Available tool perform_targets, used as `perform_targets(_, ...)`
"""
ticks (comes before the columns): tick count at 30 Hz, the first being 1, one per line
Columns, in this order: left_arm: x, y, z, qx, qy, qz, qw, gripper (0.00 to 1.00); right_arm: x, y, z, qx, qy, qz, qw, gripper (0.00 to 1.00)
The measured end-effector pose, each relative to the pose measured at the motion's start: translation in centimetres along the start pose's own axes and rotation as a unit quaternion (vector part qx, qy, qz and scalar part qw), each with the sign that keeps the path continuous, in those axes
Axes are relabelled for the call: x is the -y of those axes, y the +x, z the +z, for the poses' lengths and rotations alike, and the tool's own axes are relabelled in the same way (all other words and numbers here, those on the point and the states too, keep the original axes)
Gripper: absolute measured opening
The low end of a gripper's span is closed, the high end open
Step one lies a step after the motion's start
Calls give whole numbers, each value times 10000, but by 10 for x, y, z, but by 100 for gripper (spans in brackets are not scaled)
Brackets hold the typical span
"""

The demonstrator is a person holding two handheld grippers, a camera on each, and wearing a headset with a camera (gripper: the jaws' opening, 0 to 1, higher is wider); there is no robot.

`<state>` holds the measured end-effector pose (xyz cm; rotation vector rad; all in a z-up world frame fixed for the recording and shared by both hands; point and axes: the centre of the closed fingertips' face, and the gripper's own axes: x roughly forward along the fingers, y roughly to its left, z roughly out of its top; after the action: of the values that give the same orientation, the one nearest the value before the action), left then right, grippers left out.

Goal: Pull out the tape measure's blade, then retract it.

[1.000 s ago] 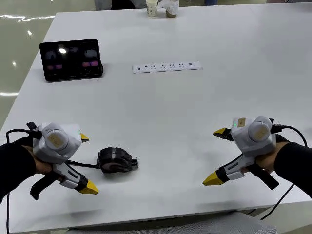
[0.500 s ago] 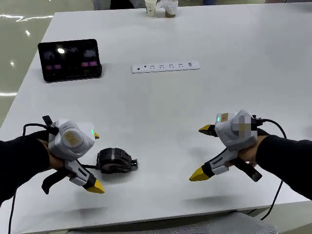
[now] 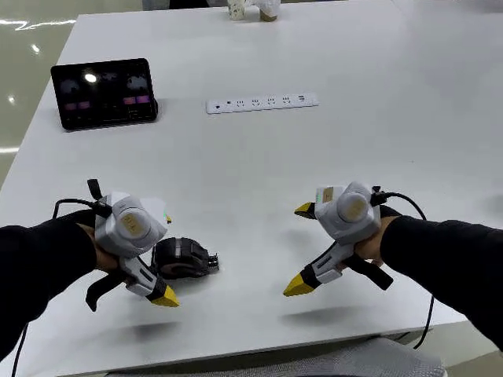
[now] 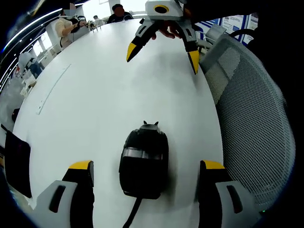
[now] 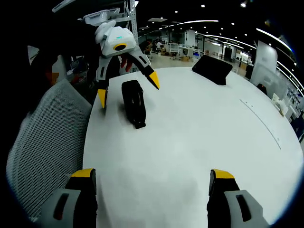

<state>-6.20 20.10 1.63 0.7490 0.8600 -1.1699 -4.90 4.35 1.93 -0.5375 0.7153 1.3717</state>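
A black tape measure (image 3: 189, 255) lies on the white table (image 3: 259, 165) near its front left, blade inside, its strap trailing toward me. My left gripper (image 3: 167, 259) is open and straddles it: in the left gripper view the case (image 4: 144, 159) sits between the yellow fingertips (image 4: 80, 165) without touching them. My right gripper (image 3: 299, 247) is open and holds nothing, a short way to the right, pointing at the tape measure (image 5: 133, 108). Each gripper shows in the other's view: the right gripper (image 4: 162, 56) and the left gripper (image 5: 128, 90).
A dark tablet (image 3: 104, 92) stands at the back left and a white power strip (image 3: 262, 102) lies mid-table. Cups (image 3: 250, 8) sit at the far edge. A mesh chair (image 4: 247, 95) stands at the table's near edge, close behind the grippers.
Both grippers have moved inward. The left one has slid right until its open jaws flank the tape measure; the right one has come left toward it. The tape measure has stayed put.
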Motion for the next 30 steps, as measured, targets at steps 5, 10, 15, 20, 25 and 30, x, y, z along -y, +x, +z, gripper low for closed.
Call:
perform_targets(5,-6,2,6,70,5,99,9999,84,-4,11,6,-58,-116,101,9999,99)
perform_targets(10,-5,2,10,108,-27,66,9999,80,-3,20,17,-88,-231,173,9995,99)
perform_targets(15,-8,2,13,193,56,158,9997,77,-5,31,28,-78,-242,283,9993,99)
perform_targets(20,-5,3,12,159,11,67,9999,70,-1,39,33,-110,-287,278,9991,93)
perform_targets(25,-5,6,12,162,85,105,9998,64,0,46,39,-84,-211,251,9994,91)
perform_targets(30,-6,8,12,131,60,89,9999,60,-1,52,49,-34,-249,254,9994,89)
